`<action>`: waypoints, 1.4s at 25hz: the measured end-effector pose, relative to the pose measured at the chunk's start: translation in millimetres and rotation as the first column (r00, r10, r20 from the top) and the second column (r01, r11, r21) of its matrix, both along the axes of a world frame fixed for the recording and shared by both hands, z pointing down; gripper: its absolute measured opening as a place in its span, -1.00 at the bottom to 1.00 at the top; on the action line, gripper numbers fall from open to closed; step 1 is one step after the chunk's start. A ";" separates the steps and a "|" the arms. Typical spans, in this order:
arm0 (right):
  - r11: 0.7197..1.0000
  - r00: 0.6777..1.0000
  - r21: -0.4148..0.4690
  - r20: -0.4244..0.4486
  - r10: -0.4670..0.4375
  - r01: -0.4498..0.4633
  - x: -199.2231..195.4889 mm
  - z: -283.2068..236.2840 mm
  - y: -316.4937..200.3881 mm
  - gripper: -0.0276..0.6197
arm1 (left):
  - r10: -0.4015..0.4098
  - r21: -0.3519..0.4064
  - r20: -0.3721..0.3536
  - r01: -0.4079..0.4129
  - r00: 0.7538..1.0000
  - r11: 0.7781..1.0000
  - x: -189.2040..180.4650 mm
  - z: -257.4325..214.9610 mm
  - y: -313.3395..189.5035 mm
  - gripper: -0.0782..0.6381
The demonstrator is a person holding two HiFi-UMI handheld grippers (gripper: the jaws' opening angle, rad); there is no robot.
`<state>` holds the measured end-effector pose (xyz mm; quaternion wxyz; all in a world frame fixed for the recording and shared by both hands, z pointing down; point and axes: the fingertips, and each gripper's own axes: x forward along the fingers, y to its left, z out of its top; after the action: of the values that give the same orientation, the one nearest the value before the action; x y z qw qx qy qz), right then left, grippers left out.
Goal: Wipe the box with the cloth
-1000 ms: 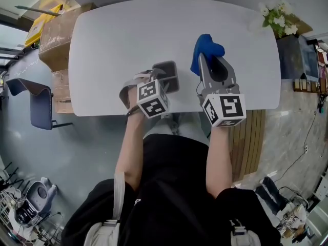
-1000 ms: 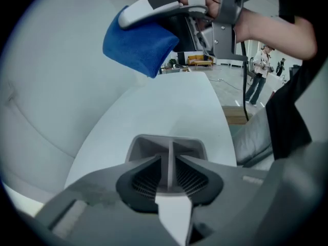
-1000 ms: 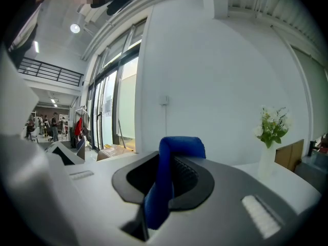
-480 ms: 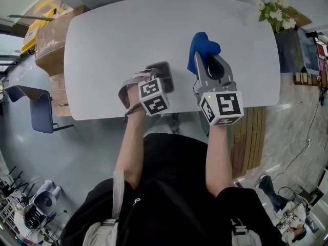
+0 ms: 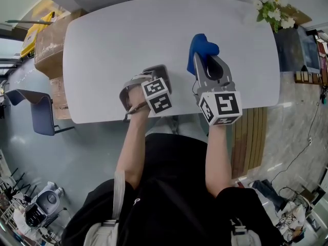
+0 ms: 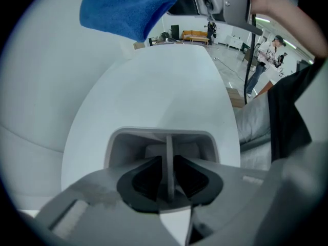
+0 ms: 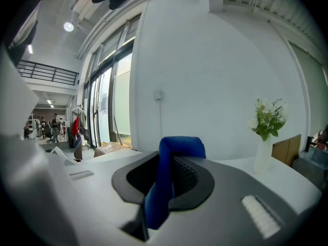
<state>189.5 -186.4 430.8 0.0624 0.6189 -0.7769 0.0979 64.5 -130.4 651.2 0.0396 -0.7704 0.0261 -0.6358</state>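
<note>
Head view: My left gripper [image 5: 154, 83] sits at the near edge of the white table [image 5: 128, 35], jaws on a small grey box [image 5: 165, 72]. My right gripper [image 5: 203, 60] is to the right of it, with a blue cloth [image 5: 202, 46] bunched at its tips. Cloth and box are near each other but apart. Whether the box rests on the table cannot be determined here. A bunch of white flowers [image 5: 272, 10] stands at the far right corner.

Left gripper view: The left gripper [image 6: 167, 168] has its jaws pressed together on a thin upright wall of the box [image 6: 159, 133], which is open-topped with rounded corners. The table [image 6: 164, 86] lies beyond. The cloth [image 6: 125, 6] hangs at the upper left, clear of the box.

Right gripper view: The right gripper [image 7: 166, 181] is pinching the cloth [image 7: 179, 145]; a fold stands up above the jaws. The flowers [image 7: 266, 119] stand on the table to the right.
</note>
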 end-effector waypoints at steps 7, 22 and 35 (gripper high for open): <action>0.999 0.999 0.011 -0.014 -0.031 0.031 -7.5 -6.7 -6.8 -0.74 | 0.038 -0.007 0.038 -0.038 0.999 0.999 3.7 5.8 3.2 -0.61; 0.992 0.991 0.048 -0.074 -0.110 0.114 -36.7 -34.7 2.9 -0.74 | -0.152 -0.114 -0.259 0.126 0.954 0.985 -10.0 -17.9 10.2 -0.64; 0.977 0.980 0.105 -0.085 -0.178 0.187 -56.6 -56.5 18.3 -0.74 | -0.321 -0.228 -0.692 0.227 0.646 0.947 -11.7 -114.8 5.4 -0.64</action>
<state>132.9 -168.1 374.3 0.0653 0.5506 -0.8319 0.0245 52.8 -125.0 536.4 -0.1172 -0.9453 0.1174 -0.2808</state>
